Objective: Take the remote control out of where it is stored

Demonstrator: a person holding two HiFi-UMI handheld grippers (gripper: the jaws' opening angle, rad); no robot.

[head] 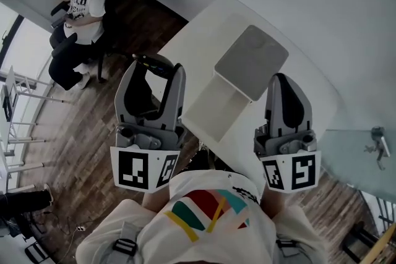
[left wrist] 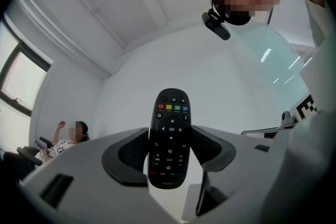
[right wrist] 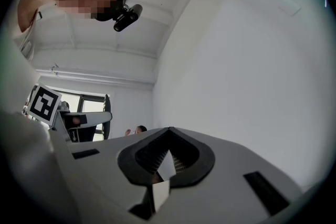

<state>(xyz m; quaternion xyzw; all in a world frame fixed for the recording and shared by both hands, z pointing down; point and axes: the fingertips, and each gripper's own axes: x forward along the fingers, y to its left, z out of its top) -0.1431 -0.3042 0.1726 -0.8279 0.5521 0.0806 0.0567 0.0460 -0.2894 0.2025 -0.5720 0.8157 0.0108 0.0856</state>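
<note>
A black remote control [left wrist: 169, 139] with coloured buttons near its top stands upright between the two pads of my left gripper [left wrist: 169, 157], which is shut on its lower half. In the head view that gripper [head: 153, 66] is raised at the left, off the table's edge, and only the remote's [head: 156, 65] thin edge shows between the tips. My right gripper [head: 283, 78] is raised at the right over the white table [head: 204, 28]. Its jaws meet at the tips with nothing in them, as the right gripper view [right wrist: 169, 132] also shows.
A grey flat pad [head: 252, 62] lies on the white table, with a white pulled-out panel [head: 213, 109] just below it. A person sits on a chair [head: 77, 15] at the far left on the wooden floor. A glass surface [head: 352, 157] stands at the right.
</note>
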